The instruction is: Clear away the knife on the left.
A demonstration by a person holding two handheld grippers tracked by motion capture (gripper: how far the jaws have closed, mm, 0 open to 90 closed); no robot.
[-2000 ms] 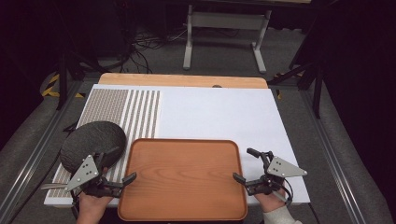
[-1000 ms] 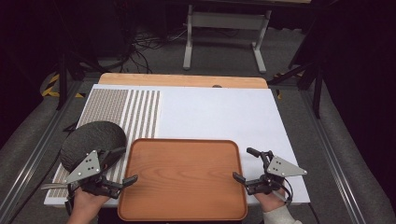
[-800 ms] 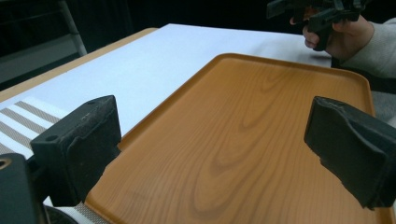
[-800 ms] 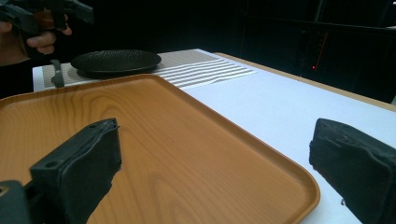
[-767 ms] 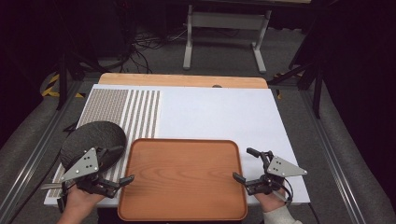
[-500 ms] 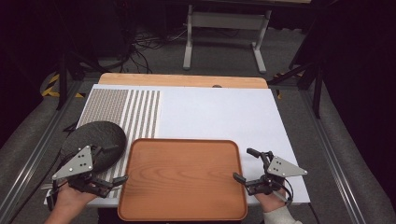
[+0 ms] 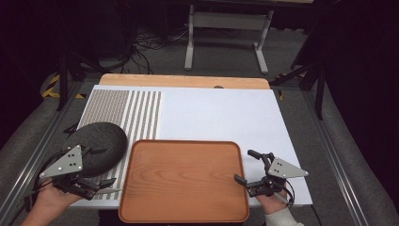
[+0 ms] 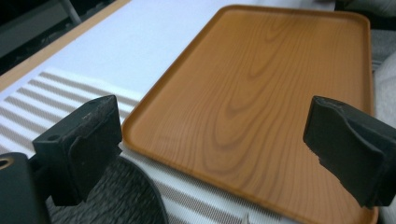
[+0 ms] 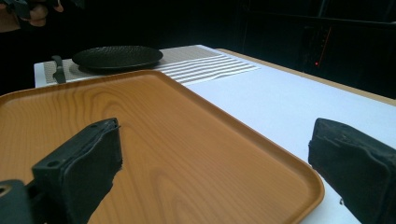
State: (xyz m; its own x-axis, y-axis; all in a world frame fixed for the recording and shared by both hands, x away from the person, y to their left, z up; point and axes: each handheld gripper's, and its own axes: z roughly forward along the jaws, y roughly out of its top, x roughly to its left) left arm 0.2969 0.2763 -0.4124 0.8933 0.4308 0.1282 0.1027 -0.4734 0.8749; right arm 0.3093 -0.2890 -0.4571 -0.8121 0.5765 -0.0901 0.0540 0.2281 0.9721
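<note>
An empty brown wooden tray [image 7: 183, 179] lies at the near middle of the table. A dark round plate [image 7: 96, 140] rests to its left on the striped part of the mat. My left gripper [image 7: 104, 165] hovers open by the plate's near edge, left of the tray, holding nothing. In the left gripper view its jaws [image 8: 217, 135] stand wide apart, facing the tray [image 8: 261, 93], with the plate [image 8: 135, 200] just below. My right gripper [image 7: 243, 165] is open at the tray's right edge. The right gripper view shows it [image 9: 219, 149] spanning the tray's corner [image 9: 163, 140], with the plate [image 9: 116, 57] far off.
A white mat [image 7: 221, 113] covers the table, striped and dotted at its left [image 7: 141, 113]. A wooden strip [image 7: 183, 81] runs along the far edge, metal rails [image 7: 329, 150] flank the sides, and a grey stand [image 7: 226, 28] is on the floor behind.
My left gripper has drawn back to the left and nearer the person, away from the tray's left edge. The right gripper, tray and plate have stayed put.
</note>
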